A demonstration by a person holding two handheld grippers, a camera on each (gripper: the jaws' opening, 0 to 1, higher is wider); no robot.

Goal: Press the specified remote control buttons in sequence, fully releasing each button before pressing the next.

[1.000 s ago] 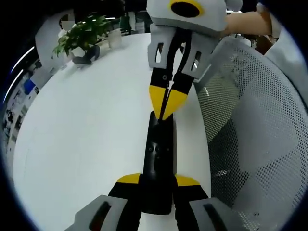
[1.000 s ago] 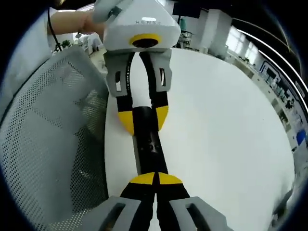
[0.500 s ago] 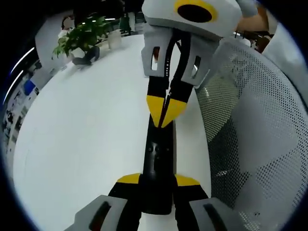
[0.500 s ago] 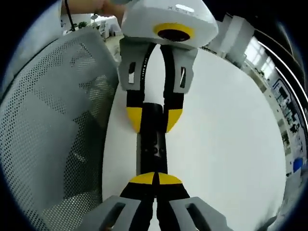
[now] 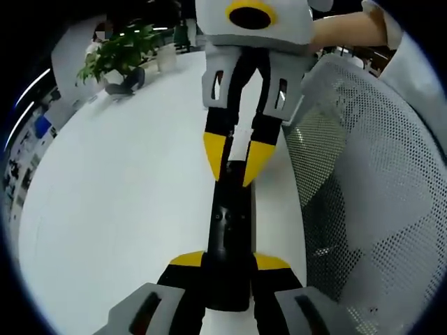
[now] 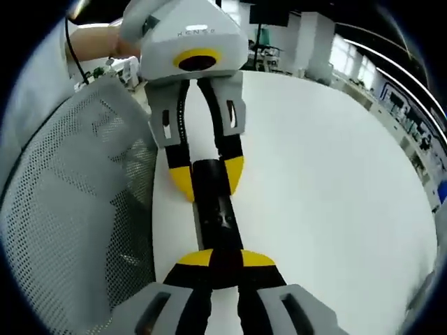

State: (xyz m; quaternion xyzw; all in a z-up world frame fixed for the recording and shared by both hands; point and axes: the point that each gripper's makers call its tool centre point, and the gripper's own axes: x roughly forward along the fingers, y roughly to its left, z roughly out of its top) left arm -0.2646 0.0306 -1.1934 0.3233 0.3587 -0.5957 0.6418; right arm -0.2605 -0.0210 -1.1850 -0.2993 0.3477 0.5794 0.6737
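1. The remote (image 5: 229, 230) is a slim black bar lying on the white table (image 5: 119, 202), close to the edge where a grey mesh chair (image 5: 363, 202) sits. In the right gripper view it's the same bar (image 6: 215, 216) running away from the camera.

2. Left gripper (image 5: 229, 264): its yellow-tipped jaws are clamped on the near end of the remote, one on each long side, so it's basically the vise here. From the right gripper view you see it (image 6: 207, 176) at the far end, tips hugging both sides of the bar.

3. Right gripper (image 6: 225, 259): jaws parted a little, sitting either side of the remote's other end. From the left gripper view it (image 5: 236, 159) comes down from the top with a clear gap between the tips, right over the far end. Can't tell if the tips actually touch the remote.

4. My read on the step: this looks like a released moment between presses, nothing pushing on a button that I can see. The buttons show as small marks mid-body, too small to read.

5. Next move, I'd guess: close the right tips into one point, line it up over the next button, push straight down, then lift fully off. Left hand needs to keep the remote flat so it doesn't slide toward the edge.

6. There's a plant (image 5: 119, 52) way off at the far end of the table.
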